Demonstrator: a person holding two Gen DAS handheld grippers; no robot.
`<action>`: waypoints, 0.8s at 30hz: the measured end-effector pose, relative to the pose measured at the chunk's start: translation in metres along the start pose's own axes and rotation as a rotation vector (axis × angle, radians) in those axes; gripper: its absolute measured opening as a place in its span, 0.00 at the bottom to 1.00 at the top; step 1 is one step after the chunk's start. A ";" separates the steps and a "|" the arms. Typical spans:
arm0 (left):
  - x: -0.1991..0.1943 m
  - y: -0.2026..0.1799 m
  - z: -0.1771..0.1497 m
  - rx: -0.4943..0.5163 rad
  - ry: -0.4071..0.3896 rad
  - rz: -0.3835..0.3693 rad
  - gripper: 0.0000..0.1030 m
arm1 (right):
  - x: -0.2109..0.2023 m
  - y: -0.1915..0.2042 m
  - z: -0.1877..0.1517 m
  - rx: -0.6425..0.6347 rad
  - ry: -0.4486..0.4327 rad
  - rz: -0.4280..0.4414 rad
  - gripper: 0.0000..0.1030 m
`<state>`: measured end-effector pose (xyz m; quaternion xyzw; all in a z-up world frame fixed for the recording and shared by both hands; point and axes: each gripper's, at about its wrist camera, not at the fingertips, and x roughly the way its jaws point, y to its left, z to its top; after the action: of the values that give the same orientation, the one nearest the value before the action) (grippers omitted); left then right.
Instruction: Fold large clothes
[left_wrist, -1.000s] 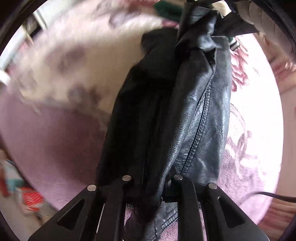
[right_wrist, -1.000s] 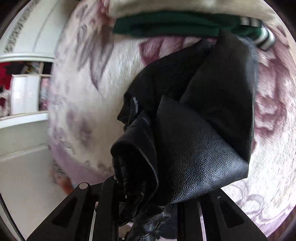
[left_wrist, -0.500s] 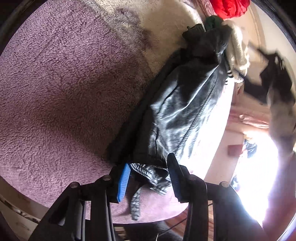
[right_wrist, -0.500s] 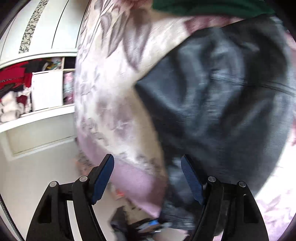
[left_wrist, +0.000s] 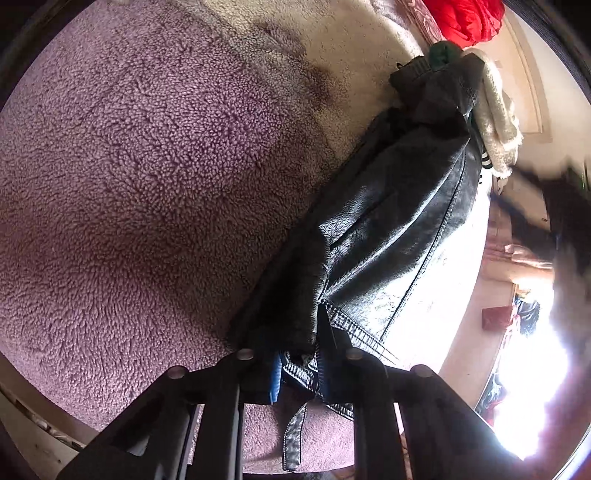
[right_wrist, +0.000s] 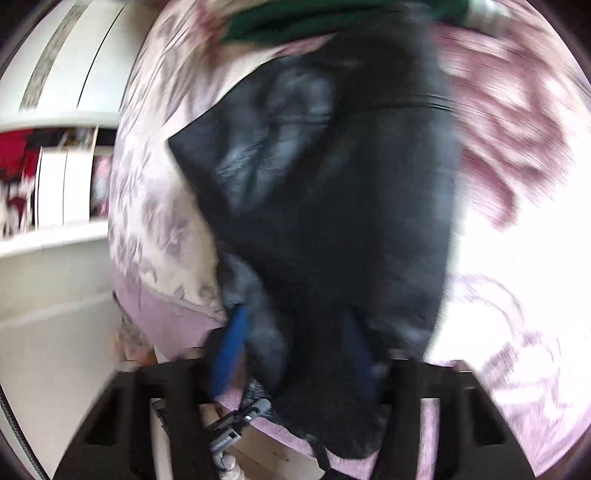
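Note:
A black leather jacket lies folded lengthwise on a purple and cream fleece blanket. My left gripper is at the jacket's near hem, its blue-padded fingers closed in on the bunched leather. In the blurred right wrist view the jacket fills the middle, and my right gripper has its blue pads on either side of the jacket's near fold, gripping it.
A green garment and a cream knit one lie at the jacket's far end. A red item is beyond them. White shelves stand left of the bed. The blanket's edge runs just below both grippers.
Both grippers let the jacket down onto the blanket and opened, then closed in again on its near edge. The jacket went from hanging to lying flat.

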<state>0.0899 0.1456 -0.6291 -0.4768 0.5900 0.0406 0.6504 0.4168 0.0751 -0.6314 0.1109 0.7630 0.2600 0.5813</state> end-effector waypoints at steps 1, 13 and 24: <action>0.006 -0.009 0.004 0.002 0.004 0.008 0.12 | 0.021 0.015 0.011 -0.035 0.031 -0.005 0.40; -0.016 -0.028 0.016 0.024 0.033 0.089 0.18 | 0.051 0.023 0.049 -0.060 0.135 0.074 0.44; -0.024 -0.036 0.044 0.008 -0.101 0.281 0.87 | 0.024 -0.154 0.101 0.064 0.030 0.212 0.84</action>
<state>0.1373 0.1679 -0.5963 -0.3839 0.6176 0.1528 0.6692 0.5258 -0.0155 -0.7518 0.2056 0.7637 0.2971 0.5350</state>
